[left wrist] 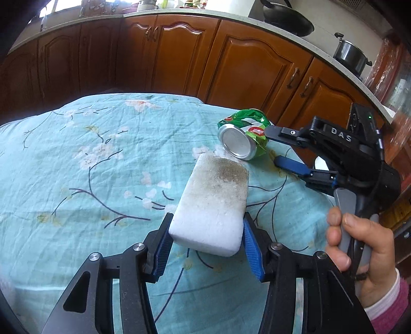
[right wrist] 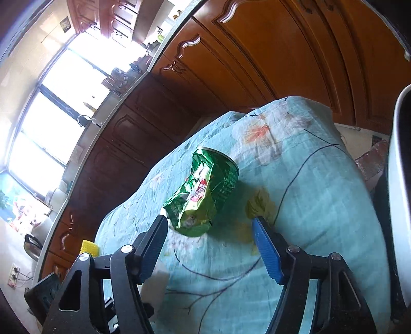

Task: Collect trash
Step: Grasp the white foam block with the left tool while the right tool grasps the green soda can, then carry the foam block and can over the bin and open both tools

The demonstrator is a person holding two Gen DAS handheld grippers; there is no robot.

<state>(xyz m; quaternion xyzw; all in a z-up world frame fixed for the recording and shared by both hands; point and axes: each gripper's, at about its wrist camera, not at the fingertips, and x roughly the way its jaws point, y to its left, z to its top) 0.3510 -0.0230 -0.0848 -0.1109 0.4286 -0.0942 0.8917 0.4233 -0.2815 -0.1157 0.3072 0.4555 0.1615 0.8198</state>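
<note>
A white foam block (left wrist: 213, 195) with a dirty brown top lies on the teal floral cloth (left wrist: 77, 179). Its near end sits between the blue pads of my left gripper (left wrist: 208, 214), which touch both of its sides. Just beyond it a crushed green can (left wrist: 242, 136) lies on its side, silver end towards me. In the left wrist view my right gripper (left wrist: 270, 146) reaches in from the right, one finger at the can's side. The right wrist view shows the can (right wrist: 203, 190) just ahead of my right gripper (right wrist: 208, 218), which stands open, its jaws wider than the can.
Wooden cabinets (left wrist: 244, 66) run behind the table, with a wok (left wrist: 287, 20) and a pot (left wrist: 352, 55) on the counter. A hand (left wrist: 359, 246) holds the right gripper's handle. A white container rim (right wrist: 398, 179) stands at the right, and something yellow (right wrist: 90, 248) at the left.
</note>
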